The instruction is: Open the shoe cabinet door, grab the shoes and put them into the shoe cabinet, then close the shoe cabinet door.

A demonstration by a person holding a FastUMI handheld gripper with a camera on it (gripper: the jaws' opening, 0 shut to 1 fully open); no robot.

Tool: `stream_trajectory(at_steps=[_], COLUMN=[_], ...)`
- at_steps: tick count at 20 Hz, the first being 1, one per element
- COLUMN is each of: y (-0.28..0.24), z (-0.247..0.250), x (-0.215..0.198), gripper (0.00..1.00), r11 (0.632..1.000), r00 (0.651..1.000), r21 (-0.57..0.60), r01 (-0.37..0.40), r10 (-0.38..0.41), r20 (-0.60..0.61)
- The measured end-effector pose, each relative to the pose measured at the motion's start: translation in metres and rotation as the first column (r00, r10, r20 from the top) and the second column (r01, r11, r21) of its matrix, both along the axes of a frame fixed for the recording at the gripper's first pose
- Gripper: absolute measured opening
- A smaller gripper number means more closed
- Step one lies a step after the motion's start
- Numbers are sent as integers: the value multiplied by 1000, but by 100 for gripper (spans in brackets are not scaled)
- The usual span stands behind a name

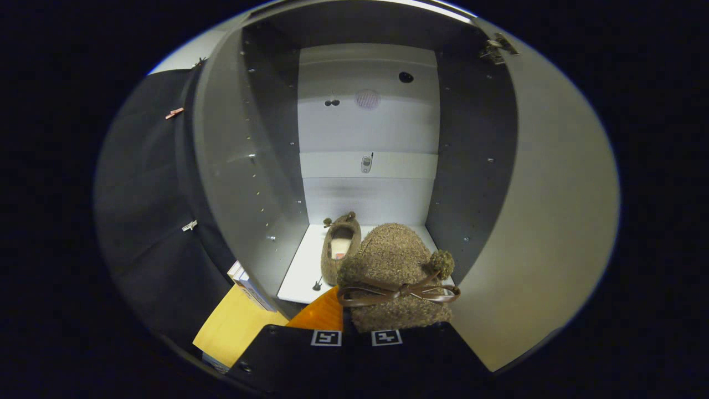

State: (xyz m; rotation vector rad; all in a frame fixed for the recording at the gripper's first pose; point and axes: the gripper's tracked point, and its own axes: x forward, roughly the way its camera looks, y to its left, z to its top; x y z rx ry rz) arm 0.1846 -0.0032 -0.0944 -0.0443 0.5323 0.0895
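Fingers (pixel 357 332) are gripping the second shoe (pixel 393 277) at the cabinet (pixel 365 133) mouth. You are risking bumping the shoe inside (pixel 340 246) or dropping yours short of the shelf (pixel 302 271).

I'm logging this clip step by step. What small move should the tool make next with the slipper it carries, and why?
Probably ease forward and lower the held slipper onto the white cabinet floor right of the first slipper. The tool looks shut on it, the door is open, and that slipper hangs at the cabinet's front edge, not yet set down.
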Motion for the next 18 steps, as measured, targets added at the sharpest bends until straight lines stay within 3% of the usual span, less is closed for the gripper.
stream_trajectory(at_steps=[10, 18], y=[-18, -27], z=[-69, -124], x=[156, 209], gripper=[5, 5], r11=[997, 994], r00=[991, 982], r21=[-10, -24], r01=[74, 110], r10=[-74, -112], r20=[-114, -149])
